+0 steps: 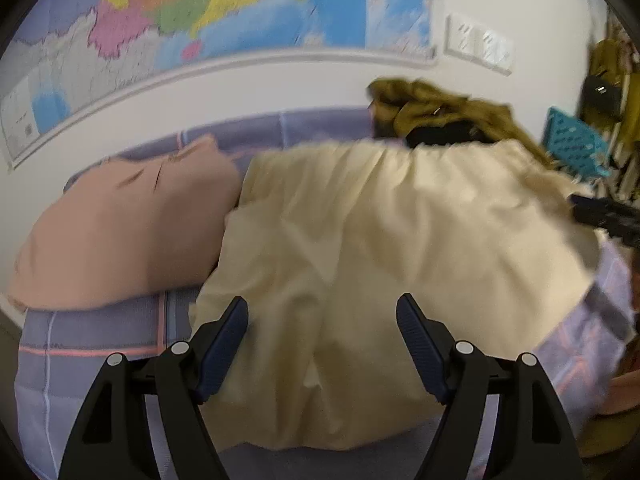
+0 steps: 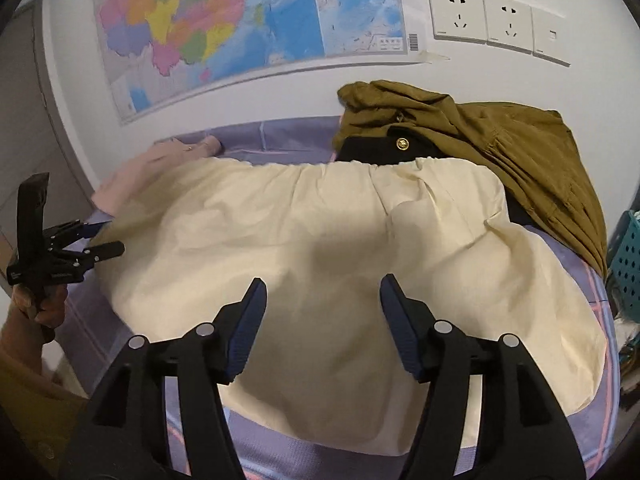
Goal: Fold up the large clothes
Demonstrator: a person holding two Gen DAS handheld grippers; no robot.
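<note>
A large cream garment [image 1: 360, 248] lies spread on the bed, its gathered waistband at the far side; it also shows in the right wrist view [image 2: 320, 240]. My left gripper [image 1: 322, 312] is open and empty above the garment's near left part. It also shows from the side at the left edge of the right wrist view [image 2: 86, 240]. My right gripper [image 2: 323, 292] is open and empty above the garment's near middle. Its dark tip [image 1: 604, 216] shows at the right edge of the left wrist view.
A pink garment [image 1: 120, 232] lies to the left of the cream one. An olive-brown garment [image 2: 500, 148] with a black piece [image 2: 380, 148] lies at the back right. The lilac checked bedsheet [image 1: 100, 356] covers the bed. A teal basket [image 2: 628, 256] stands at the right.
</note>
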